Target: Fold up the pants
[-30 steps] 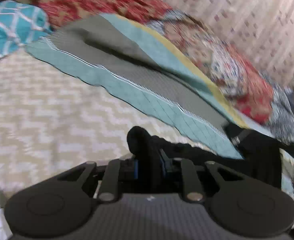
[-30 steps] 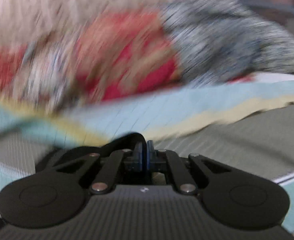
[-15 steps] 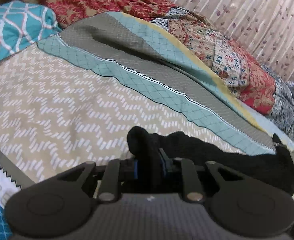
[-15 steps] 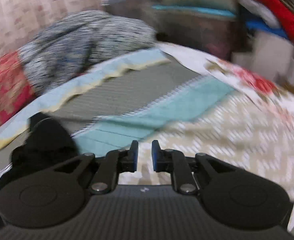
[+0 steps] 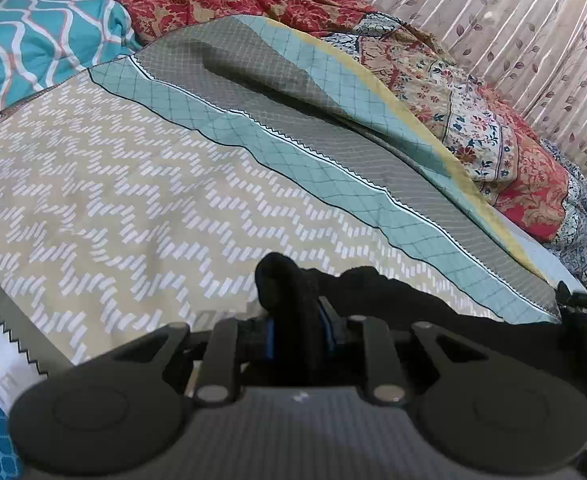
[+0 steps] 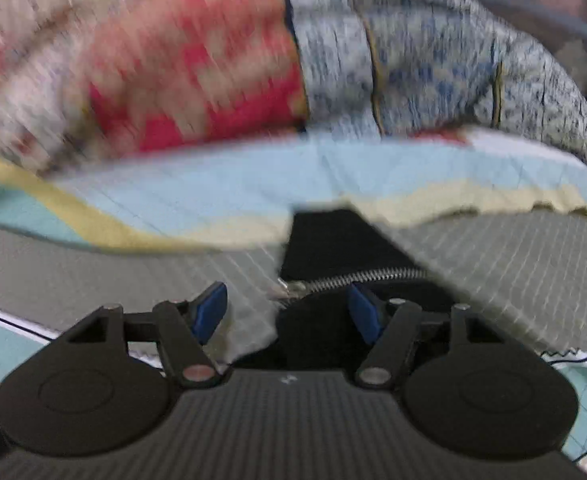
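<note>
left gripper (image 5: pixel 299 336): clamped tight on a bunched fold of the black pants (image 5: pixel 433 308), so that end is secured already.
pants: stretched from the left gripper rightward across the chevron bedspread (image 5: pixel 133 200), low over it; whether the middle touches can't be told. The far end sits at the teal-and-grey quilt (image 5: pixel 333 160).
zipper (image 6: pixel 357 276): seen just ahead of the right fingers, with black cloth around it.
right gripper (image 6: pixel 289 312): spread wide, nothing pinched yet. The view is smeared, so contact can't be judged.
step in hand: probably a fresh grab near the zipper end.
tip: cloth should be taken deep between the blue pads (image 6: pixel 209 312), not the loose quilt edge beside it, and the left side kept taut so the fold lands flat.
</note>
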Tool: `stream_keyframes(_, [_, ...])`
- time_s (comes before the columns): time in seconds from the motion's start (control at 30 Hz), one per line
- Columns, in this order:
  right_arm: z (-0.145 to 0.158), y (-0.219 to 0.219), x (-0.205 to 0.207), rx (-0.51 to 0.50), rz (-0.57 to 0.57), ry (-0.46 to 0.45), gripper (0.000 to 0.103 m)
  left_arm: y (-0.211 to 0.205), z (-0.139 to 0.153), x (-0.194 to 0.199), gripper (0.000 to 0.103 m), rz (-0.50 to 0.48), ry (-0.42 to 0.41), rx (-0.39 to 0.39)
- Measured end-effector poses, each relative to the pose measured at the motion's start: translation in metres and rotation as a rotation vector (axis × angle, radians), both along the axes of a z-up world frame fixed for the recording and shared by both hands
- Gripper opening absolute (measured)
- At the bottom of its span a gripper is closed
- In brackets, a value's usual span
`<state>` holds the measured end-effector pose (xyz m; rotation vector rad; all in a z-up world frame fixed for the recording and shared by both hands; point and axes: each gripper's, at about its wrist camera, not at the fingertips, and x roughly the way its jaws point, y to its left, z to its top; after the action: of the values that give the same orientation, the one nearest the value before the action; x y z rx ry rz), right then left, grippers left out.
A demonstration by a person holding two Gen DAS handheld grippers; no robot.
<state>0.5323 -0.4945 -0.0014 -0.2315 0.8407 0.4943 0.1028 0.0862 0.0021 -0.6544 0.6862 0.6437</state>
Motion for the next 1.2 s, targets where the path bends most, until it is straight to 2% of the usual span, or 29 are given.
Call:
stream_keyframes(0.03, [-0.010,-0.001,0.004,-0.062,-0.018,0.000,0.039,0.000,-0.001,0.000,0.020,0.000,0.001,0.001])
stream_keyframes(0.07, [-0.011,-0.008,0.004,-0.061,-0.029,-0.007,0.029,0.000,-0.001,0.001,0.019,-0.001,0.003,0.003])
stream_keyframes(0.1, [-0.004,-0.023,0.009,0.000,-0.045,0.002,0.020,0.000,-0.001,0.002,0.019,-0.001,0.002,0.005])
stream_keyframes(0.17, [0.016,-0.048,0.005,0.094,-0.128,-0.022,0.018,0.000,-0.001,0.004,0.019,0.004,-0.005,0.010])
stream_keyframes(0.23, [0.042,-0.092,0.005,0.191,-0.201,-0.074,0.018,0.001,0.000,0.006,0.019,0.013,-0.020,0.011])
stream_keyframes(0.33, [0.068,-0.166,0.010,0.235,-0.336,-0.087,0.019,0.002,0.003,0.007,0.019,0.024,-0.042,0.014])
stream_keyframes(0.37, [0.073,-0.192,0.013,0.208,-0.398,-0.104,0.023,0.002,0.003,0.008,0.019,0.023,-0.044,0.017])
stream_keyframes(0.43, [0.073,-0.233,0.016,0.131,-0.532,-0.118,0.036,0.002,0.002,0.010,0.019,0.017,-0.033,0.017])
stream_keyframes(0.47, [0.066,-0.248,0.011,0.083,-0.611,-0.109,0.057,0.001,0.002,0.011,0.019,0.014,-0.023,0.018])
stream_keyframes(0.53, [0.065,-0.269,0.004,0.011,-0.698,-0.095,0.060,-0.002,0.004,0.011,0.023,0.001,-0.020,0.027])
stream_keyframes(0.57, [0.067,-0.274,-0.001,0.021,-0.710,-0.102,0.060,-0.003,0.006,0.010,0.024,-0.010,-0.027,0.037])
stream_keyframes(0.67, [0.076,-0.275,-0.013,0.199,-0.671,-0.051,0.059,-0.006,0.012,0.009,0.032,-0.042,-0.017,0.099])
stream_keyframes(0.77, [0.078,-0.252,-0.026,0.368,-0.591,0.054,0.059,-0.004,0.017,0.012,0.032,-0.093,-0.008,0.147])
stream_keyframes(0.9, [0.068,-0.210,-0.010,0.369,-0.580,0.132,0.059,0.001,0.012,0.024,0.042,-0.156,0.026,0.170])
stream_keyframes(0.93, [0.061,-0.201,-0.002,0.365,-0.608,0.167,0.059,0.000,0.010,0.026,0.045,-0.169,0.028,0.175])
stream_keyframes(1.0, [0.049,-0.188,0.016,0.356,-0.674,0.221,0.059,-0.003,0.007,0.031,0.060,-0.208,0.033,0.192])
stream_keyframes(1.07, [0.037,-0.169,0.029,0.335,-0.748,0.236,0.059,-0.008,0.001,0.036,0.063,-0.231,0.047,0.220])
stream_keyframes(1.13, [0.026,-0.159,0.043,0.310,-0.767,0.246,0.061,-0.009,-0.006,0.040,0.056,-0.239,0.077,0.239])
stream_keyframes(1.2, [0.015,-0.146,0.052,0.248,-0.767,0.237,0.059,-0.005,-0.013,0.042,0.025,-0.254,0.096,0.220])
